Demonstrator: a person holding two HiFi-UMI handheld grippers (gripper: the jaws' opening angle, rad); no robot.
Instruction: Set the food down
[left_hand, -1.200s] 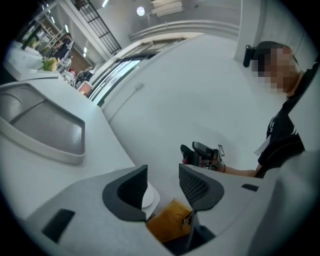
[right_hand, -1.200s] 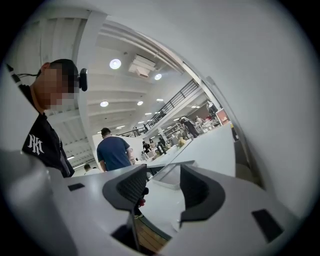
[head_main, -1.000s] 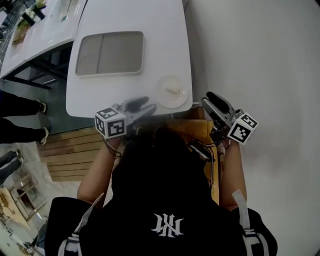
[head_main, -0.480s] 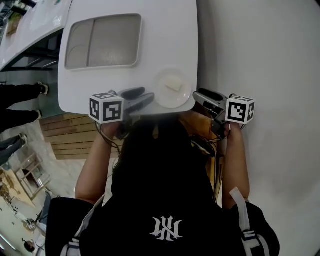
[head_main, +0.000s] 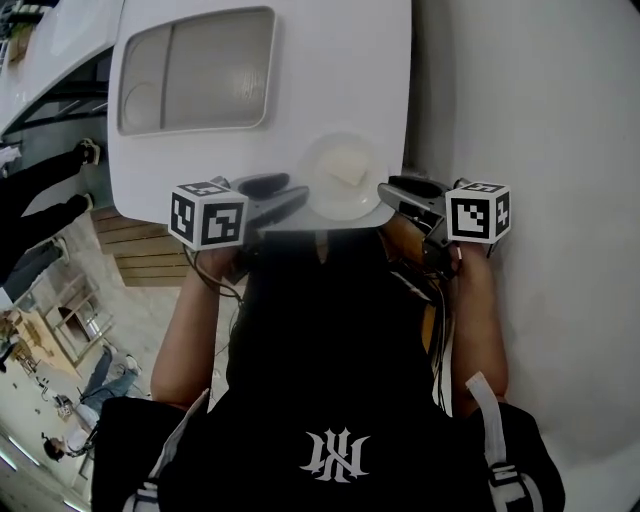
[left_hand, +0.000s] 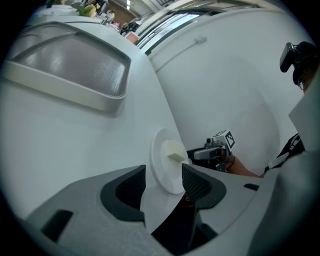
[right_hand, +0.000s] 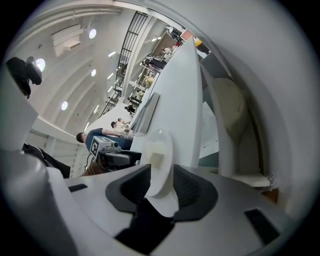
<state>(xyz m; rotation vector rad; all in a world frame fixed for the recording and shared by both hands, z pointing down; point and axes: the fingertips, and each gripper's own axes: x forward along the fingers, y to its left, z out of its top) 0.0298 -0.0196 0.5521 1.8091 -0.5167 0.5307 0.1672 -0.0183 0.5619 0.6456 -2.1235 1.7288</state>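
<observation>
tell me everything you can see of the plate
The plate is round, white, smooth and shallow, perhaps ceramic or plastic. It lies on the white table, at the table's near edge. One pale, blocky piece of food sits near its middle. The right tongs are closing with the plate's right rim between the jaws. The open left tongs are by its left rim; whether they touch it cannot be told.

Pale cream food (head_main: 348, 172) is being shown on a white plate (head_main: 322, 196), on a white table (head_main: 335, 80). Black-and-white square markers are being displayed on the left cube (head_main: 208, 215) and the right cube (head_main: 478, 212). A grey tray (head_main: 195, 70) is being seen.
</observation>
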